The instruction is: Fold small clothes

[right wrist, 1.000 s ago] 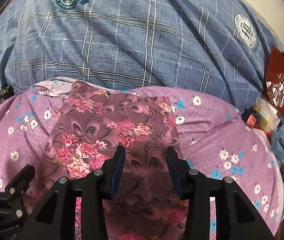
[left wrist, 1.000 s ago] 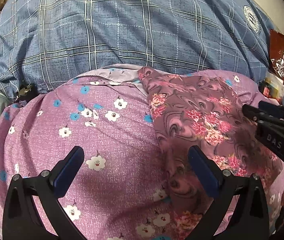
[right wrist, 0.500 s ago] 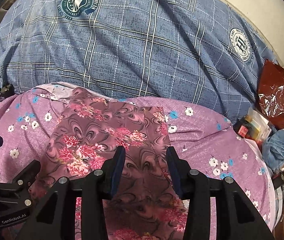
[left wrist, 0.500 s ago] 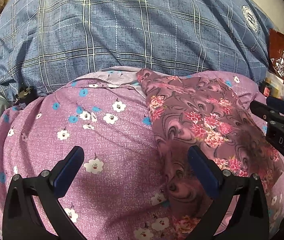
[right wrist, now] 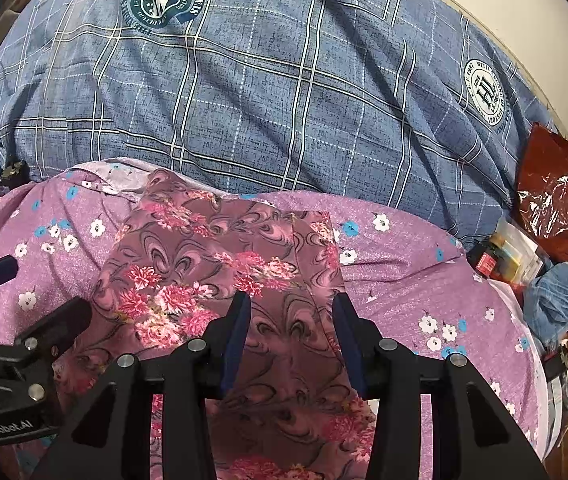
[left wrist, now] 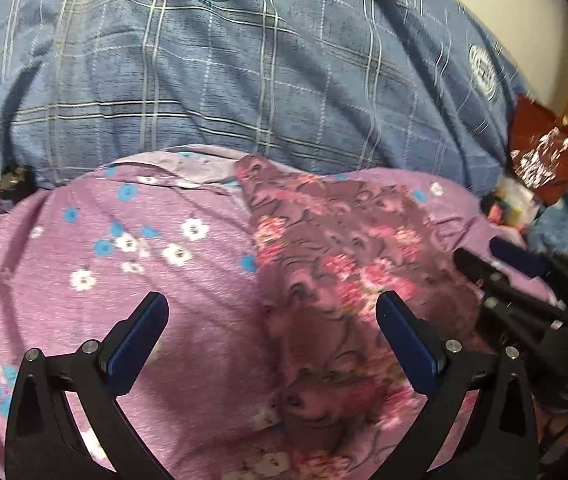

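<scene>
A mauve garment with pink flowers (right wrist: 220,264) lies flat on a purple flowered sheet (right wrist: 412,292); it also shows in the left wrist view (left wrist: 336,264). My right gripper (right wrist: 291,316) hovers over the garment's near right part, its jaws partly open with nothing between them. My left gripper (left wrist: 272,320) is wide open and empty over the garment's left edge and the sheet (left wrist: 124,256). The right gripper shows at the right edge of the left wrist view (left wrist: 516,280). The left gripper shows at the left edge of the right wrist view (right wrist: 12,300).
A blue plaid blanket (right wrist: 264,88) is bunched up behind the sheet. At the right lie a red plastic bag (right wrist: 556,204), small boxes (right wrist: 504,256) and a blue cloth (right wrist: 564,292).
Both grippers have drawn back and up from the garment, so more of the blanket shows. The right gripper's jaws have stayed partly open and the left's wide open.
</scene>
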`<state>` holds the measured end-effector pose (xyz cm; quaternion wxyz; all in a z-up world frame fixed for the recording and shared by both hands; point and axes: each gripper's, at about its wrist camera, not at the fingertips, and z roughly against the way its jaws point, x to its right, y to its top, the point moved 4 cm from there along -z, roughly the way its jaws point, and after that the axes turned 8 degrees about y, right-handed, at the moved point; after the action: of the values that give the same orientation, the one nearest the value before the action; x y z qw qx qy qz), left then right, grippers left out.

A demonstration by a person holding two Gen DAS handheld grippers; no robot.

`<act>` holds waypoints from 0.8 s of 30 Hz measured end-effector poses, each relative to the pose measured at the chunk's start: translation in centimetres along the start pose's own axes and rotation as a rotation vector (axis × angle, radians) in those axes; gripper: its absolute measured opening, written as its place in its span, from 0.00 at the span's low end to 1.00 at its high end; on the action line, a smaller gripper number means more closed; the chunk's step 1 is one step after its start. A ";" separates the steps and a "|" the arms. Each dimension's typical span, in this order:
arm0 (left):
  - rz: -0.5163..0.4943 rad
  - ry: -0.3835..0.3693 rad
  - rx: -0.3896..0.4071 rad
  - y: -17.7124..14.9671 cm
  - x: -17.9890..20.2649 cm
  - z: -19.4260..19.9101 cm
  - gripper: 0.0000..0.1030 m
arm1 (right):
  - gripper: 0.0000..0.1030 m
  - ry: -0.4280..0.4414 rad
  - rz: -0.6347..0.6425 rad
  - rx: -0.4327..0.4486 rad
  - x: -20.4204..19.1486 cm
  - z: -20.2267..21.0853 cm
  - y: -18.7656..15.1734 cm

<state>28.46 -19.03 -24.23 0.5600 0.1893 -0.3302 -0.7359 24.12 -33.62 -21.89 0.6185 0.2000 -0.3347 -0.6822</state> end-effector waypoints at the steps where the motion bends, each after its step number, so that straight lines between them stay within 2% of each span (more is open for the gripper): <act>1: 0.001 -0.014 -0.001 0.1 0.2 -0.1 1.00 | 0.43 0.001 -0.003 0.000 0.1 0.0 0.0; 14: -0.042 -0.060 -0.022 -0.1 1.8 -0.4 1.00 | 0.43 -0.020 -0.007 -0.008 1.3 -0.3 -0.5; 18: -0.058 -0.052 -0.021 -0.2 1.9 -0.5 1.00 | 0.43 -0.034 -0.004 -0.016 2.0 -0.4 -0.9; 24: -0.043 -0.073 -0.021 0.1 1.9 -0.2 1.00 | 0.43 -0.042 -0.014 -0.020 3.0 -0.4 -1.2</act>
<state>28.06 -20.88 -24.12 0.5338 0.1635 -0.3383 -0.7576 23.11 -36.64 -22.62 0.6085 0.1819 -0.3394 -0.6939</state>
